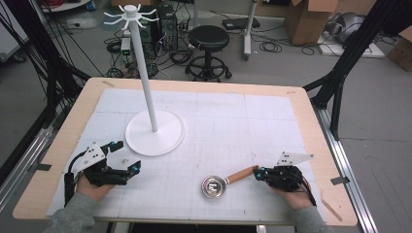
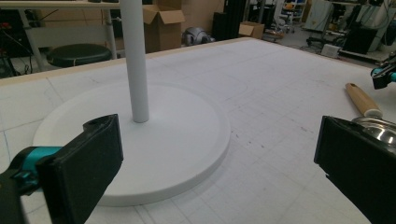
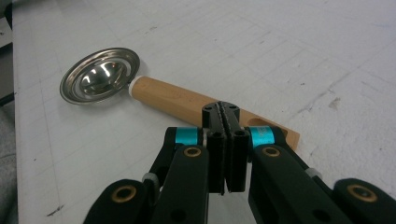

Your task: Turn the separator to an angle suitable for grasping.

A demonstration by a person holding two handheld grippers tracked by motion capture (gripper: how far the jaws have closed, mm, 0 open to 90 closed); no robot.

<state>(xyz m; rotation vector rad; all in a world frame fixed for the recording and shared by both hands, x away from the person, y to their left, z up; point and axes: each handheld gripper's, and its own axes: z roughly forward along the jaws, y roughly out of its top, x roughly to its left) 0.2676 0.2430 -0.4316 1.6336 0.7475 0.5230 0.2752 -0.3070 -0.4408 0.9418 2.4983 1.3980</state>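
The left gripper (image 1: 124,167) sits low at the near left, its fingers (image 2: 81,168) spread wide. The right gripper (image 1: 258,173) at the near right has its fingers (image 3: 215,140) pressed together, gripping nothing

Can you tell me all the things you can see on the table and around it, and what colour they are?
stand with hooks: one, white, left middle of the table, round base and tall pole
ladle: one, shiny metal bowl with a wooden handle, front right of the table
table: one, wooden rim with a white gridded mat
stool: one, black, on the floor behind the table
cardboard boxes: a few, brown, far right on the floor
left gripper: one, black, jaws open, front left
right gripper: one, black, jaws shut, at the handle's end
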